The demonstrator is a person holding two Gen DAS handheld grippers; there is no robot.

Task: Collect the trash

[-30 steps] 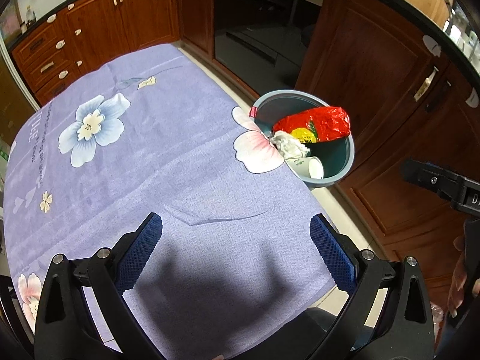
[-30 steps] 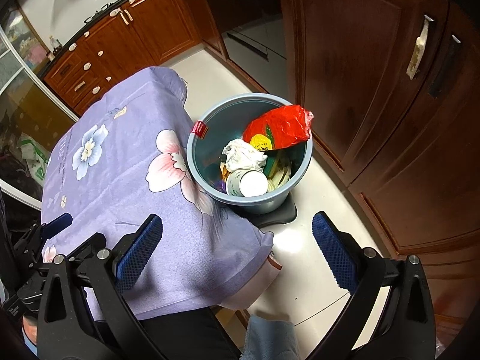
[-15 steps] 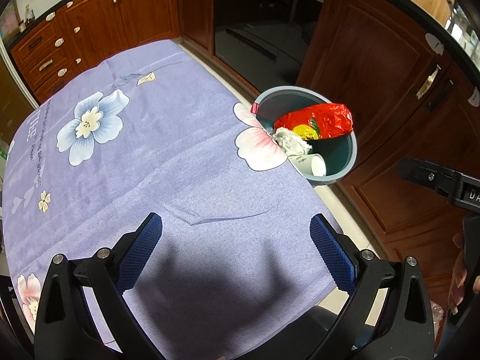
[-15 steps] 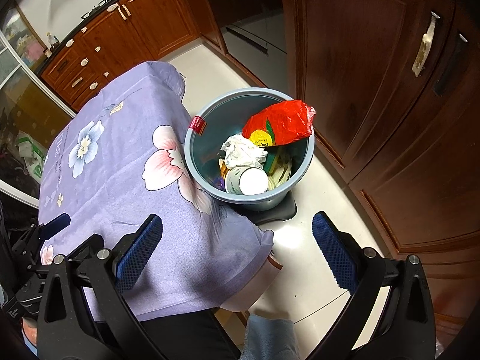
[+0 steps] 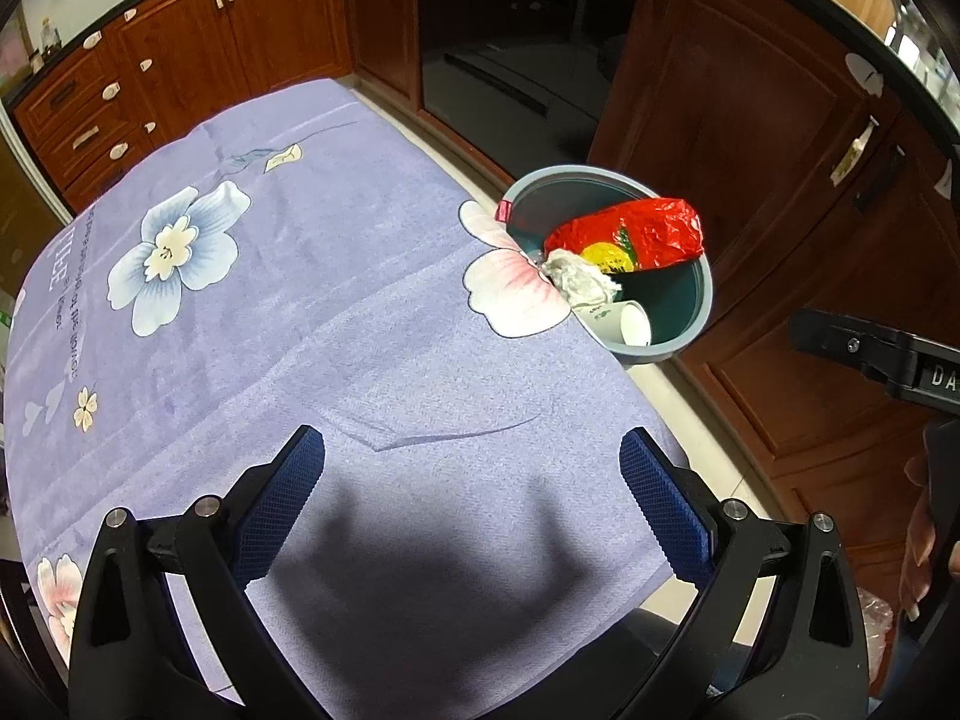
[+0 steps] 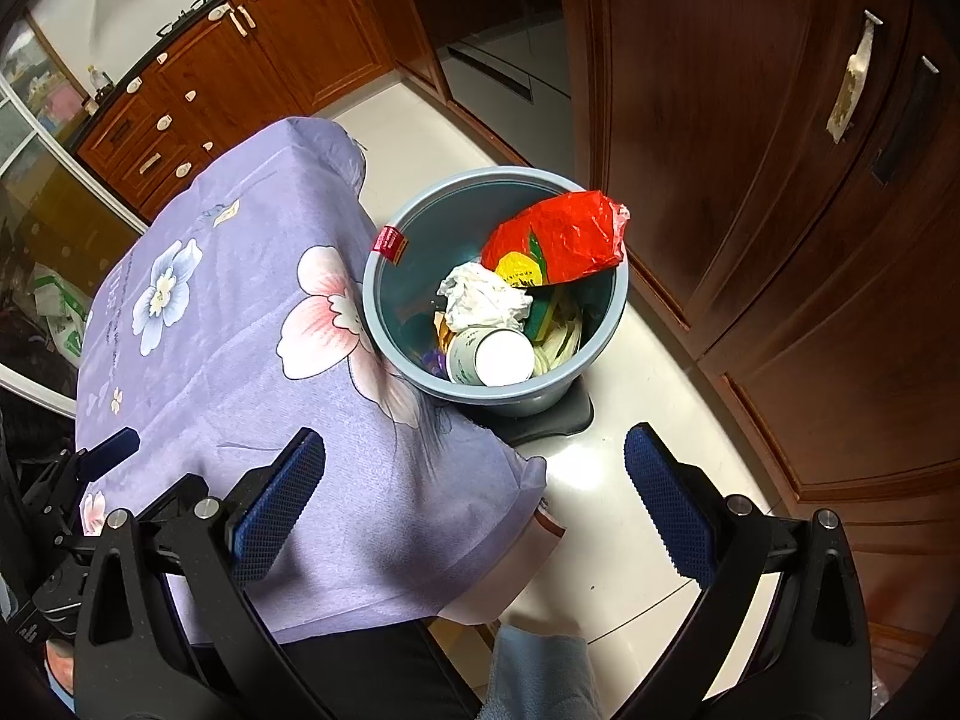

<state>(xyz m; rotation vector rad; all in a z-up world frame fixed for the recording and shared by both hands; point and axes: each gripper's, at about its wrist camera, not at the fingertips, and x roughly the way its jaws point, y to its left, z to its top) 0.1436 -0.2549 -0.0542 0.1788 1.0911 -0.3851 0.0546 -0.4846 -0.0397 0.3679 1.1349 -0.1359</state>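
Trash bin full beside table, both jaws apart.

Blue-grey bin standing on floor beside table, holding red bag, crumpled tissue, tipped paper cup

Both grippers have a black frame with silver screws and blue pads with a fine grid texture. The right gripper carries white letters "DA". One light blue sleeve shows.
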